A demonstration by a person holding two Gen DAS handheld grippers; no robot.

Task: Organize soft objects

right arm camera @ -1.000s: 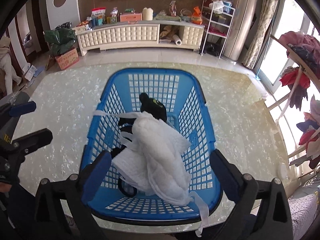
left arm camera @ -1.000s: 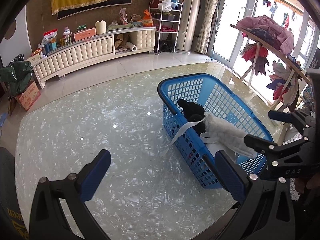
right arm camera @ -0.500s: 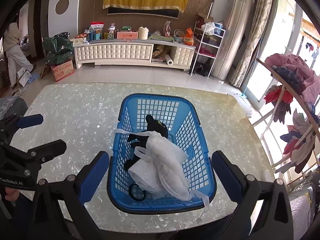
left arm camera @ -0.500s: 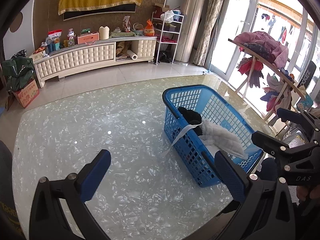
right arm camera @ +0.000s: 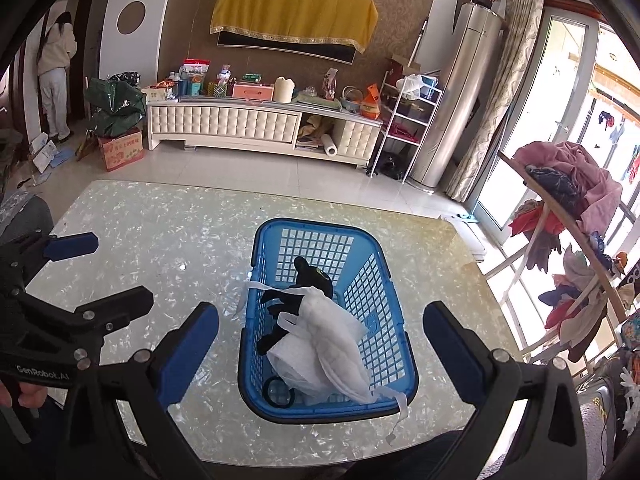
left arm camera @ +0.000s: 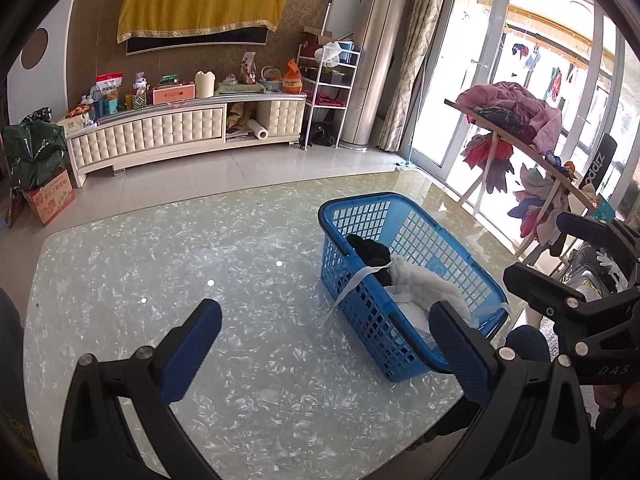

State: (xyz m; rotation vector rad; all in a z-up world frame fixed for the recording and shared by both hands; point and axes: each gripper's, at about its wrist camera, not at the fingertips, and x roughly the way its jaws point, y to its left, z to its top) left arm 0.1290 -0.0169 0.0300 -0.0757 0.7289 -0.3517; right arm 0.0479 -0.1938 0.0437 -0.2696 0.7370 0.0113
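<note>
In the blue basket [right arm camera: 394, 322] on the bench [right arm camera: 160, 240], white cloth [right arm camera: 324, 340] and black plush [right arm camera: 312, 280] already lie, nothing loose outside, so task looks done; left tongs [left arm camera: 324, 344] and right tongs [right arm camera: 320, 344] both gape empty.

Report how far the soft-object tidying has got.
Done: the white cloth and black plush lie in the blue basket. In hand: nothing; the left gripper and right gripper are both open and empty, above the table. Left: one white strap hangs over the basket's rim; no other loose soft items show on the table.
</note>
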